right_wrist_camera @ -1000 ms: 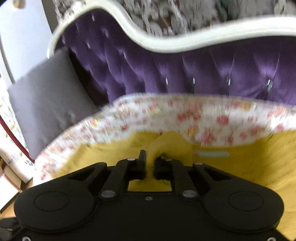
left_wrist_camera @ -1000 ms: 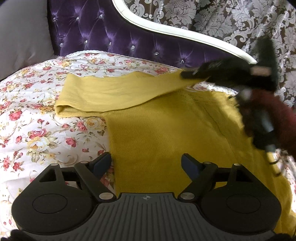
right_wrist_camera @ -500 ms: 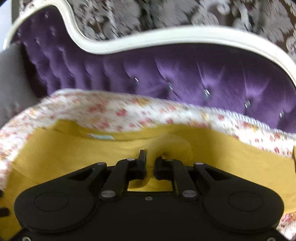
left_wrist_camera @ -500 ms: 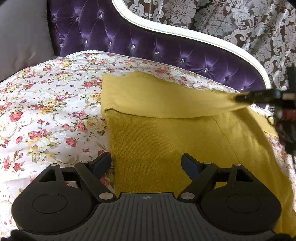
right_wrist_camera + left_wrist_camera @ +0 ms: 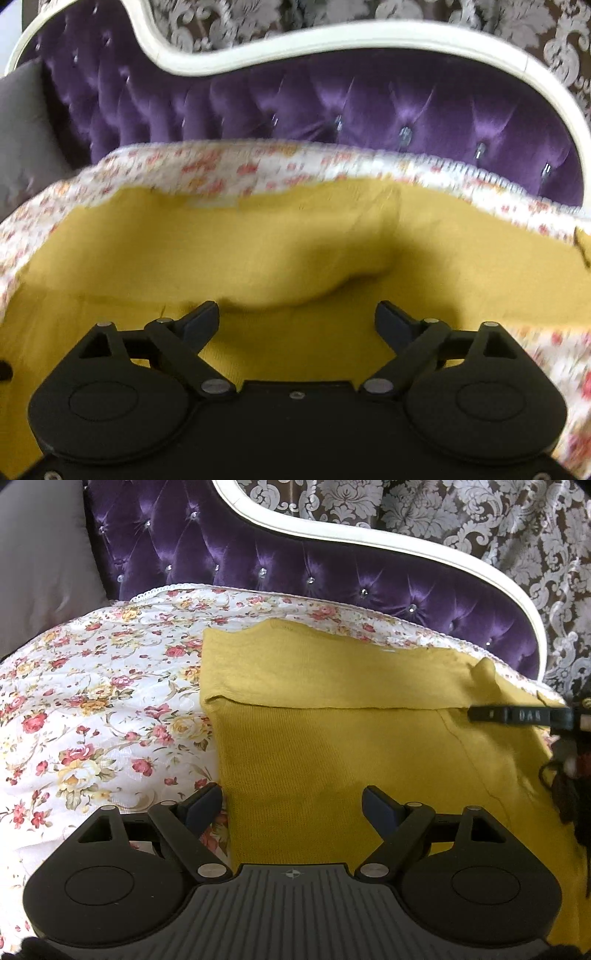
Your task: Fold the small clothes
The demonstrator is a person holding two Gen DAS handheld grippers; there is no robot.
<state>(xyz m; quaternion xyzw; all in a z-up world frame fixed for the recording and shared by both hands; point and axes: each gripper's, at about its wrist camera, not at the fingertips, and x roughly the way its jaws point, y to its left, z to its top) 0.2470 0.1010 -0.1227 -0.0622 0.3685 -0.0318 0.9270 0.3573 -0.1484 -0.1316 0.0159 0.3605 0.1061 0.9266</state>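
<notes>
Mustard garment (image 5: 295,243) below right tool (image 5: 297,321), jaws opening, gripping nothing.

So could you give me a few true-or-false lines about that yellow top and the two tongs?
1. The yellow top lies on a flowered sheet. True.
2. Its far part is folded over itself. True.
3. The right tongs pinch the cloth. False: their jaws are opening, cloth below them, nothing pressed.
4. The left tongs are shut. False: they are wide open above the top.
5. The headboard is green. False: it is purple, tufted.
</notes>
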